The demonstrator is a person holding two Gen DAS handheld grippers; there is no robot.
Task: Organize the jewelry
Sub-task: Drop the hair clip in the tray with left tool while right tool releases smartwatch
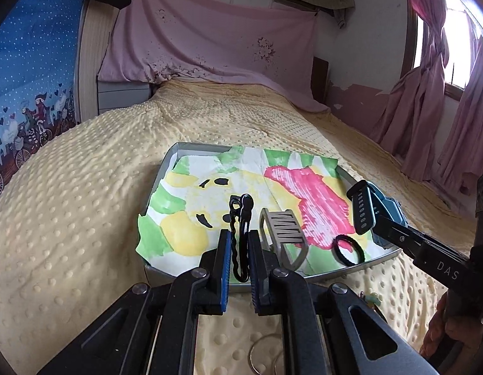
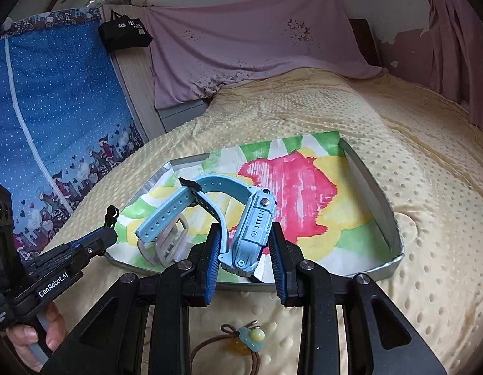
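**Both grippers loaded over the tray**

Nearest the right wrist camera, a brown cord bracelet with a pale green bead [image 2: 241, 340] lies on the dimpled cream-yellow bedspread [image 2: 429, 218], just short of the tray's near edge. A thin metal ring [image 1: 260, 356] lies on the bedspread below the left gripper.

Above the near edge, the left gripper [image 1: 240, 247] is clamped on a black wavy hair clip [image 1: 241, 234], which stands up between its blue pads. The right gripper [image 2: 243, 243] is closed on a light blue plastic smartwatch [image 2: 254, 222], pinching the watch body while the perforated strap loops off to the left. The left wrist view shows the watch held above the tray's right edge.

The shallow grey rectangular tray [image 2: 369, 184] rests on the bedspread and is lined with a painted paper sheet in green, yellow and pink [image 1: 310, 197]. On that sheet, close to the near edge, stand a grey open-sided hair claw [image 1: 283, 234] and, to its right, a black elastic hair tie [image 1: 349, 250], lying flat.

Farther back, a pink cloth [image 1: 210, 37] drapes over the head of the bed.
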